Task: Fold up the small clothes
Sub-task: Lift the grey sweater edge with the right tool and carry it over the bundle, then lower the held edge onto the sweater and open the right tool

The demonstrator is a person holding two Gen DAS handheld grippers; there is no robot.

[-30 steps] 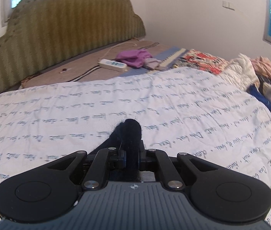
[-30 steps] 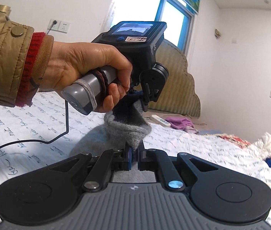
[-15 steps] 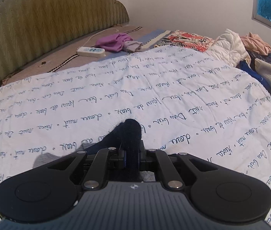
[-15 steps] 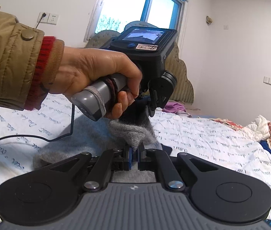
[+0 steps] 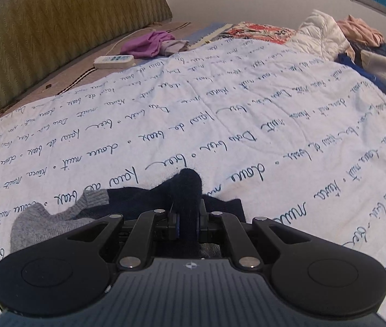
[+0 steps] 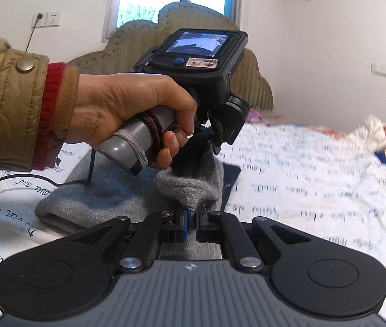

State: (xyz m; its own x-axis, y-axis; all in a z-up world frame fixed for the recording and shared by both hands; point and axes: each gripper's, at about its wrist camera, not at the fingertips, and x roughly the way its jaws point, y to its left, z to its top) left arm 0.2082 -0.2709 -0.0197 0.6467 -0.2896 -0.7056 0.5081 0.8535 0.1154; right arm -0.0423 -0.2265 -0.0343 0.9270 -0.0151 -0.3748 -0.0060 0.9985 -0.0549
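Pinching tight, the left gripper [image 5: 187,222] clamps the navy end of the sock [image 5: 56,223], while the right gripper [image 6: 190,223] squeezes its grey end; the sock lies low over the bedspread [image 5: 247,125].

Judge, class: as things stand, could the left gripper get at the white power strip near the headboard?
Probably not yet. The left gripper is shut on the sock's navy end, and the power strip lies far up the bed. Only open quilt lies between, so the path itself looks free.
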